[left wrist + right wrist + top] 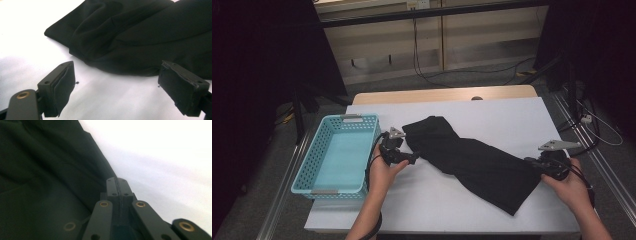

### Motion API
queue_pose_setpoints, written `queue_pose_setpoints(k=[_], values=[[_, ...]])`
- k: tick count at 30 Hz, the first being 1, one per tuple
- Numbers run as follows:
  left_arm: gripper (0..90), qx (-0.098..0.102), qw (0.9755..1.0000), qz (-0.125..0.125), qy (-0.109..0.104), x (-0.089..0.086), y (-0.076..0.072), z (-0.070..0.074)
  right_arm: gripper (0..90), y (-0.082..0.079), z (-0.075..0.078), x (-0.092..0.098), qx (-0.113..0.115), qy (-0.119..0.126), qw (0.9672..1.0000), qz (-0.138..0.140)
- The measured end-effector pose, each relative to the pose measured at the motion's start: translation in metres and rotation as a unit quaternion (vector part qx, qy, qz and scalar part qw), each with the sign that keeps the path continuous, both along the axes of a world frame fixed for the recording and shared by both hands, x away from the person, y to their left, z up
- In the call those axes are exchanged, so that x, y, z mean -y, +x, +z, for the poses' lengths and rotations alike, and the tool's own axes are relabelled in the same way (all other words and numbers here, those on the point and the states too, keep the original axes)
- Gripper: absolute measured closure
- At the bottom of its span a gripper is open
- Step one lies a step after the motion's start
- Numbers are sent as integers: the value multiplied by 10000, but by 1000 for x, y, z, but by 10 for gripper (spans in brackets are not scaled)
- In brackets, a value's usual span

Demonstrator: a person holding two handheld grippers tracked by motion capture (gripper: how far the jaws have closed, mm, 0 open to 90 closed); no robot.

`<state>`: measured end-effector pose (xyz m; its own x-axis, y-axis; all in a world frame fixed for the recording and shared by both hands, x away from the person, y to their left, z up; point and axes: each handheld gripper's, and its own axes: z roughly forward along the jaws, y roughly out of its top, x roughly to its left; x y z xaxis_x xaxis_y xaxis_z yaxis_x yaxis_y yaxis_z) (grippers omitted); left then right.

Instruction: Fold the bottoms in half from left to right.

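Black garment [472,162] spread diagonally across the white bench [507,117]. Left gripper [116,85] beside its upper end, jaws wide apart, nothing between. Right gripper [117,185] at the lower edge, pressed together, possibly pinching the hem. Turquoise basket [304,165] far left.

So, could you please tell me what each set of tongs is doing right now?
Left tongs: open, empty, just short of the black cloth.
Right tongs: closed at the cloth's edge; grip unclear.

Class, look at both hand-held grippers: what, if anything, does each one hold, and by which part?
The left hand-held gripper holds nothing; its jaws stand open just short of the black cloth. The right hand-held gripper is shut at the cloth's right edge; whether fabric is pinched cannot be told.
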<state>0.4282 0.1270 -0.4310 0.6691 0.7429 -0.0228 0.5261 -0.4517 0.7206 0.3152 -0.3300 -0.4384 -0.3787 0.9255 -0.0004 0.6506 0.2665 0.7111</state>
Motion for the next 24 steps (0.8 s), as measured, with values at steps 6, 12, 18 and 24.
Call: queue_pose_setpoints(k=[6, 12, 18, 24], values=[[145, 1, 10000, -5, -10, 0, 1, 0, 900, -1, 8, 1, 9, 127, 9999, 64], [145, -6, 10000, -24, 12, 2, 0, -2, 887, 1, 2, 7, 61, 93, 9999, 9], [145, -20, 10000, -39, 1, 0, 0, 0, 707, -2, 0, 12, 109, -44, 9995, -283], [145, 41, 10000, 12, -10, -2, 0, 1, 556, -11, -1, 10, 2, 197, 9997, -128]])
